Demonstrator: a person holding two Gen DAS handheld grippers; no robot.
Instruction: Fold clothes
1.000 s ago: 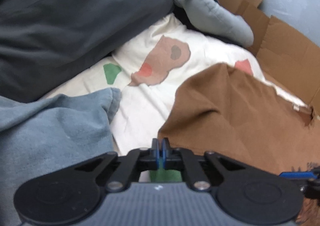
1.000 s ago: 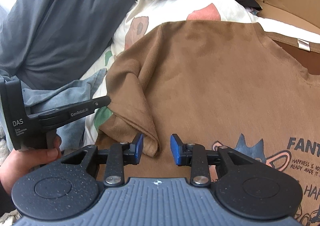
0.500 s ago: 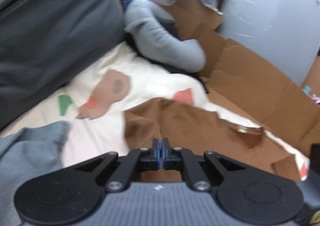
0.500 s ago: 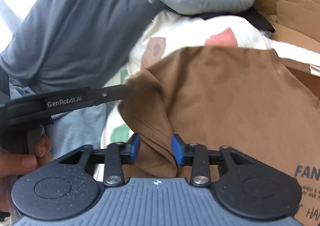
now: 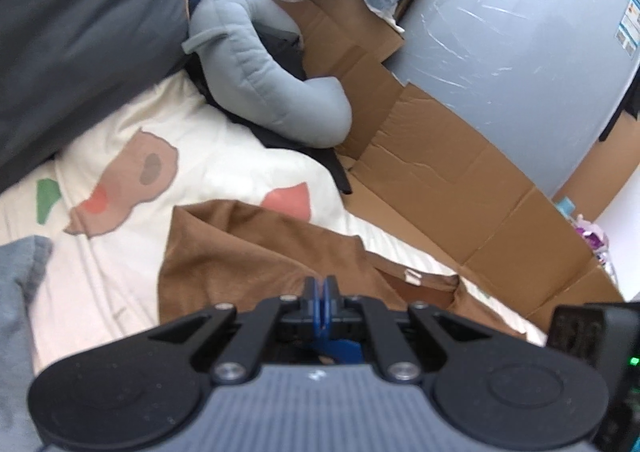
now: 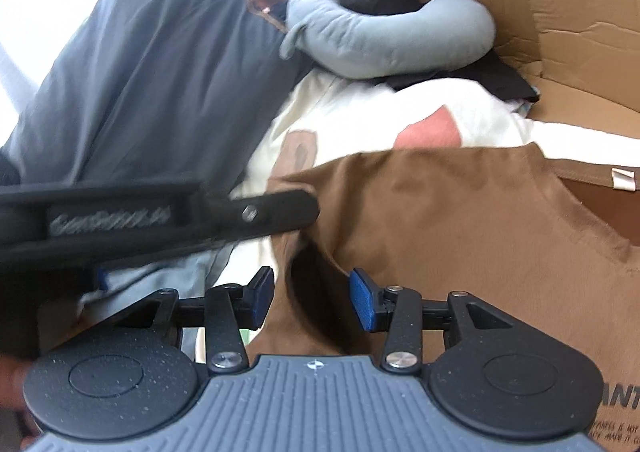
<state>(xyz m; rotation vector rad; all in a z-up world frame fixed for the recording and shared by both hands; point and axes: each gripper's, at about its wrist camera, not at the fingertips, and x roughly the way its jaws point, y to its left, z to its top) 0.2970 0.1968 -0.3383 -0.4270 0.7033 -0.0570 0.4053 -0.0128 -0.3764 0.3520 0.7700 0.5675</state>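
Note:
A brown T-shirt point(image 5: 240, 252) with a printed front lies on the cream bedsheet point(image 5: 120, 272). My left gripper point(image 5: 320, 290) is shut, its blue pads pressed together right at the shirt's raised cloth. In the right wrist view its black tip point(image 6: 308, 207) meets the lifted sleeve corner of the T-shirt point(image 6: 460, 219), which hangs from it in a fold. My right gripper point(image 6: 312, 302) is open low over the shirt's left side, and a hanging fold of brown cloth lies between its blue pads point(image 6: 362, 306). The white neck label point(image 6: 622, 179) shows at the collar.
A dark grey pillow point(image 5: 80, 31) and a grey curved neck pillow point(image 5: 260, 83) lie at the head of the bed. Flattened cardboard point(image 5: 440, 171) lines the right side, before a plastic-wrapped grey mattress point(image 5: 500, 31). A blue-grey garment point(image 5: 20, 292) lies at the left.
My left gripper has risen and swung right, and the sleeve corner has come up with it. The right gripper has stayed open and moved in closer under the lifted fold.

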